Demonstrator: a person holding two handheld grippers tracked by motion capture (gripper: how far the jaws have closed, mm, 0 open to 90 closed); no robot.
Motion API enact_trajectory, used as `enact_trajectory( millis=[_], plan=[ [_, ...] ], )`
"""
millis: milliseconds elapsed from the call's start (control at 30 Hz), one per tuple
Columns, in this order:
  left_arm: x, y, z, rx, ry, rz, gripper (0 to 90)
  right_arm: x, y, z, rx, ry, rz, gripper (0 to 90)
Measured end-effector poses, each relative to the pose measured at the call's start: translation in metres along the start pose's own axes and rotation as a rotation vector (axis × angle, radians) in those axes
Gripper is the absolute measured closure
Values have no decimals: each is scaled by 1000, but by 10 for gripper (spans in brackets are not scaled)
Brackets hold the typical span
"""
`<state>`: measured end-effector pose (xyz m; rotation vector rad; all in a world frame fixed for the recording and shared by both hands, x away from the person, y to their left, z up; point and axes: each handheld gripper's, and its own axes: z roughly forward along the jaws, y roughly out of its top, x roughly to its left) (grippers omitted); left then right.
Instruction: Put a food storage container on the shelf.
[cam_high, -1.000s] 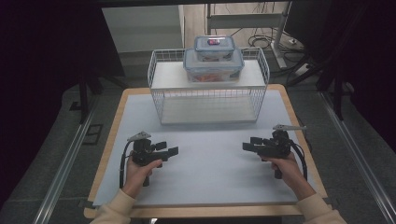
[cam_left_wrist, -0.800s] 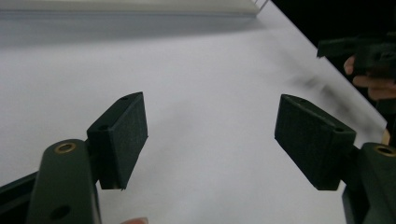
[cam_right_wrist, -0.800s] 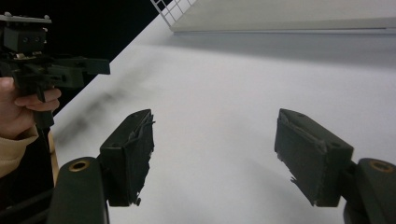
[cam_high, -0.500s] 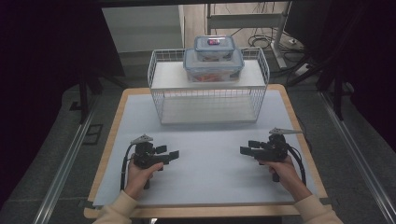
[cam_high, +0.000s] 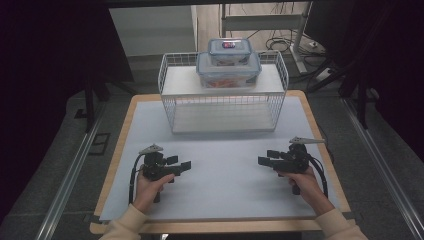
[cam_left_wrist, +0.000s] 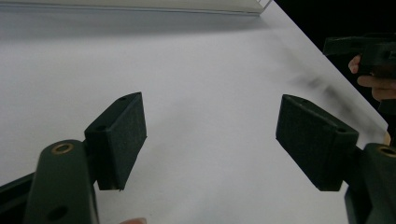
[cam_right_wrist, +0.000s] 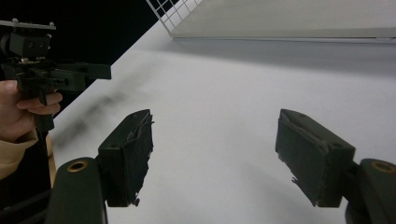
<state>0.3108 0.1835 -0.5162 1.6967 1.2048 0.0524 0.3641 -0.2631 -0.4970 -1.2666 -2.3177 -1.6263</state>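
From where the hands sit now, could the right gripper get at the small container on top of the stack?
Probably yes. The right gripper is open and holds nothing, the small container sits uncovered atop the larger container on the wire rack, and only bare table lies between.

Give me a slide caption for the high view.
Two hand-held grippers, left gripper and right gripper, open and facing each other over the white table; stacked containers on wire rack.
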Motion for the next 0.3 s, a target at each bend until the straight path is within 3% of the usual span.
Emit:
enact_trajectory(
  millis=[300],
  plan=[
    [1,0,0,-2,1,-6,240,0,0,0,-3,3,-6,249]
  ],
)
